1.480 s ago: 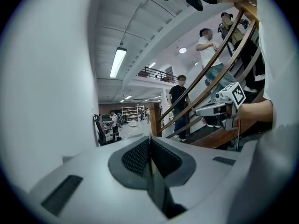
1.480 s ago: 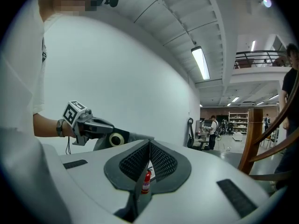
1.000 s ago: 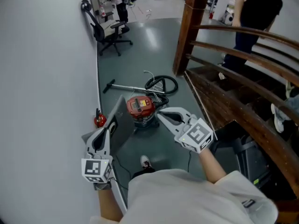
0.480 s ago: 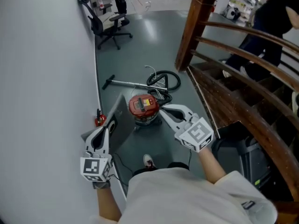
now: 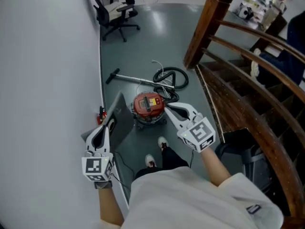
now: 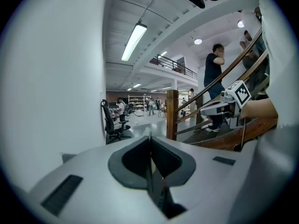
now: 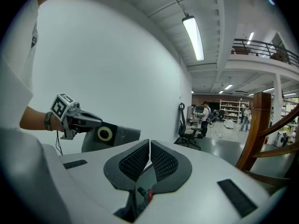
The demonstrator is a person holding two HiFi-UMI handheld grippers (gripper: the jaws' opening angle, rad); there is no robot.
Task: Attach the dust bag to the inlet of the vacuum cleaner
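Nearing vacuum cleaner [image 5: 148, 106] (dust bag [image 5: 123, 125] held)

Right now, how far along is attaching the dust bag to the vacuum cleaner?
Done: the left hand-held gripper is shut on the grey dust bag. In hand: the bag hangs beside the red vacuum cleaner, apart from it; the right hand-held gripper is shut, empty. Left: seating the bag on the inlet.

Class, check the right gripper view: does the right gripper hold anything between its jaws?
No: the right gripper has its jaws closed pad to pad, with nothing between them.
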